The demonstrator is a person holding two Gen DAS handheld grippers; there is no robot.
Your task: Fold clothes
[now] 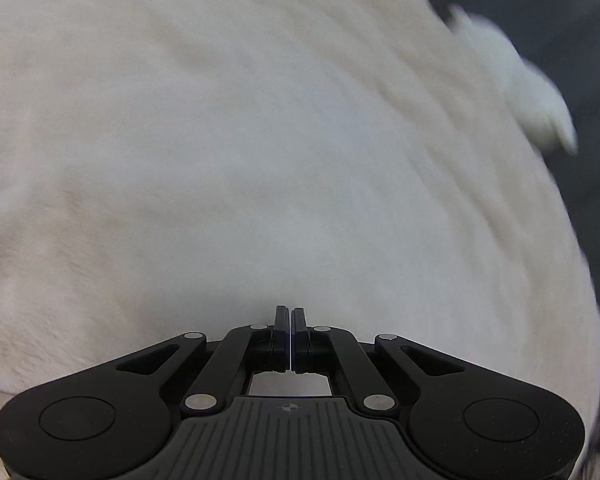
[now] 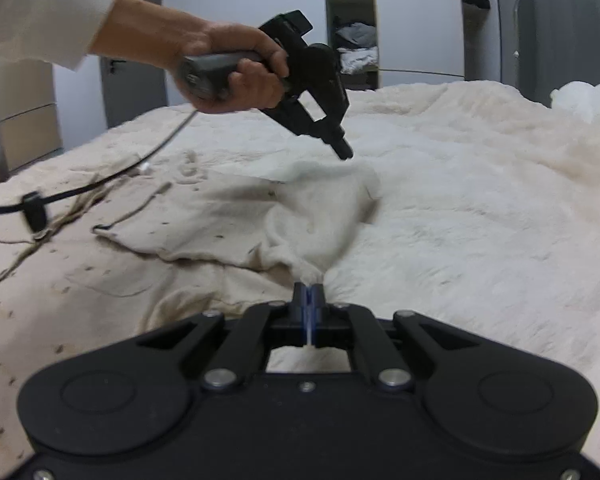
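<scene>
A white fluffy garment (image 2: 312,208) lies rumpled on the bed, its beige inner side (image 2: 204,220) turned up to the left. My right gripper (image 2: 309,294) is shut on a pinched edge of this garment at the near side. My left gripper (image 1: 291,314) is shut, with no cloth visible between its fingers; in the right wrist view it (image 2: 346,154) points down at the garment's far edge, held by a hand. The left wrist view shows only blurred white fluffy cloth (image 1: 260,140) close below.
A cream fluffy bedcover (image 2: 480,200) fills the bed. A black cable (image 2: 100,182) trails across the left side. A white plush lump (image 2: 588,98) and a grey headboard (image 2: 572,28) stand at far right. Wardrobe shelves (image 2: 352,40) with clothes are behind.
</scene>
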